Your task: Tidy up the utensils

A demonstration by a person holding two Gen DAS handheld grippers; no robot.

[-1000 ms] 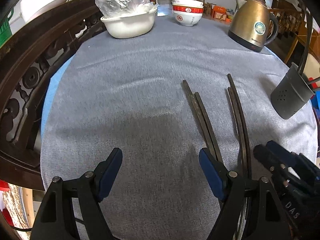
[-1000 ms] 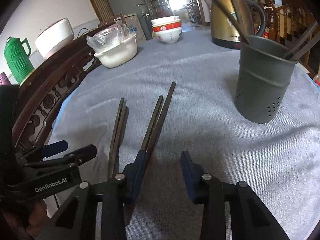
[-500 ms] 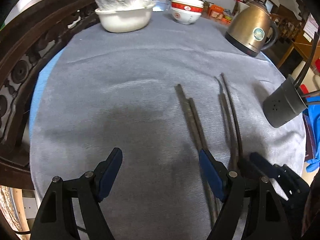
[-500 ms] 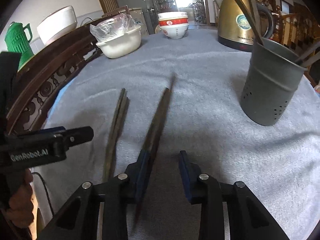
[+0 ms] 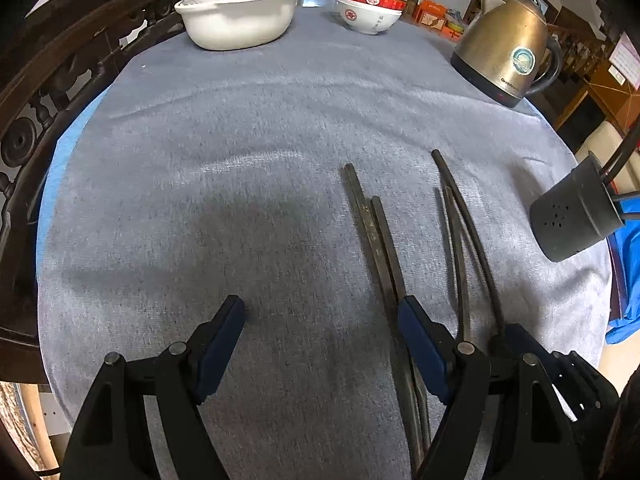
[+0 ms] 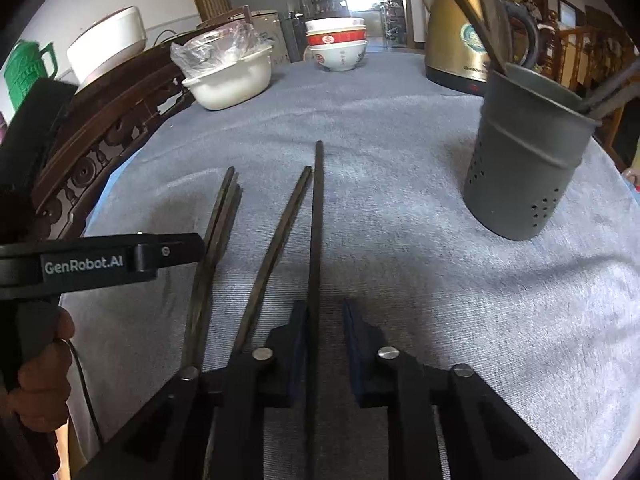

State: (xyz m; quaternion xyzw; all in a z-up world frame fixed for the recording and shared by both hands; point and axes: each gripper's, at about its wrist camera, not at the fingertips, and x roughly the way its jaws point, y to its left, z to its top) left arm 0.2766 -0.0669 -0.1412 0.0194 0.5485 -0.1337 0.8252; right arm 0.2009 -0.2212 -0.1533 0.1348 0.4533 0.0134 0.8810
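On grey tablecloth (image 6: pixel 400 128), chopsticks (image 6: pixel 316 216) lie beside holder (image 6: pixel 520 168).

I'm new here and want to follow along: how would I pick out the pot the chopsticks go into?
Find the brass-coloured kettle at the far right of the grey tablecloth. Just nearer stands the utensil holder: a dark grey upright cylinder. Unlike the white bowls, it has small holes near its base and chopsticks already sticking out.

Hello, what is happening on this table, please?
A person is sorting chopsticks into the grey holder. The right tool has its jaws around one chopstick, not fully shut. The left tool is open above the cloth. Three more chopsticks lie on the table.
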